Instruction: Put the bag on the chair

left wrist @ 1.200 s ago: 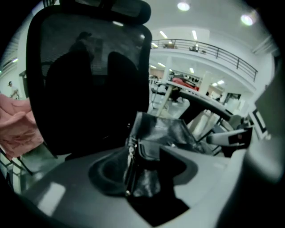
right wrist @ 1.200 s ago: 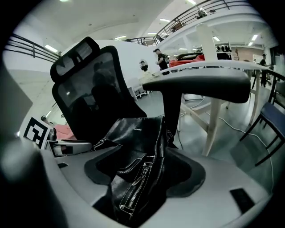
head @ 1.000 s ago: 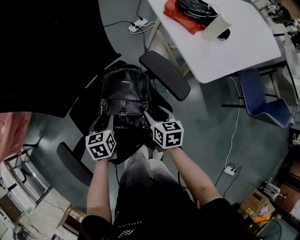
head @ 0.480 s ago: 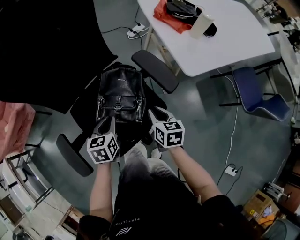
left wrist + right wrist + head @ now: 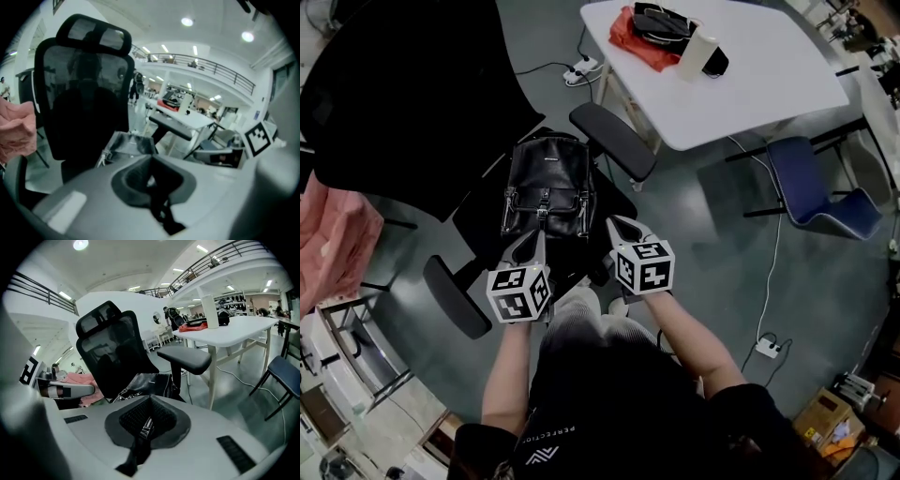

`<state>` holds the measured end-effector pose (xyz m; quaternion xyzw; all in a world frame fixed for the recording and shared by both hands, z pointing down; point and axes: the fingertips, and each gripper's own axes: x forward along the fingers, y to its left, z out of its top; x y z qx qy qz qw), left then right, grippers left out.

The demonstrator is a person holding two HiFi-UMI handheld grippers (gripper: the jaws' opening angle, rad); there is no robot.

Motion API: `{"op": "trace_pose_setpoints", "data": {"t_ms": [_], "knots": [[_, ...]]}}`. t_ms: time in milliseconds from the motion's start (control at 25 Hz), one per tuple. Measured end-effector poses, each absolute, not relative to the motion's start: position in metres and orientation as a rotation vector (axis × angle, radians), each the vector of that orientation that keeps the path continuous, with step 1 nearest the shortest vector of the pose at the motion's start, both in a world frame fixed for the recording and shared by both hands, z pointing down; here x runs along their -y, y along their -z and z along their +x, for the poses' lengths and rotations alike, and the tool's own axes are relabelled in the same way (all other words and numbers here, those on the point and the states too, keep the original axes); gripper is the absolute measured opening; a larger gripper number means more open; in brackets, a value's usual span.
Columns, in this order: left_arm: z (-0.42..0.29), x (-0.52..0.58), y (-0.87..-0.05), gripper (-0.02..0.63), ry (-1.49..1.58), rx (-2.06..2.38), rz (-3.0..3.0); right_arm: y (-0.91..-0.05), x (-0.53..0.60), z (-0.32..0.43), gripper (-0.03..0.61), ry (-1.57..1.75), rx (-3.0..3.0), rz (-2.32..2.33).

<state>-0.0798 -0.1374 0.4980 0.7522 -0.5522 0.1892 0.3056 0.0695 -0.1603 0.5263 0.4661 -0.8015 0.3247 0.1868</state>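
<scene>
I see the backpack (image 5: 546,187) on the office chair (image 5: 614,141) seat, with the table (image 5: 769,66) behind, to my right.

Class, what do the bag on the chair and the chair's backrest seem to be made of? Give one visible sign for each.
The bag: probably leather or imitation leather, black with a soft sheen; light glints on its smooth flap, and its buckles look metal. The backrest: black mesh, matte; light shows faintly through it.

Bright ceiling lamps (image 5: 187,21) overhead, dim head view, fisheye warp and dark corners, blurred foreground.
</scene>
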Motion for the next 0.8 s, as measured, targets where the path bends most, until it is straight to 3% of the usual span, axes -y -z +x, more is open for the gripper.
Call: {"op": "trace_pose_setpoints", "data": {"t_ms": [800], "knots": [[-0.074,0.121,-0.484,0.008,-0.485,1.445,1.982,-0.510,0.136,0.079,-0.002,-0.955,2.235,1.307]]}}
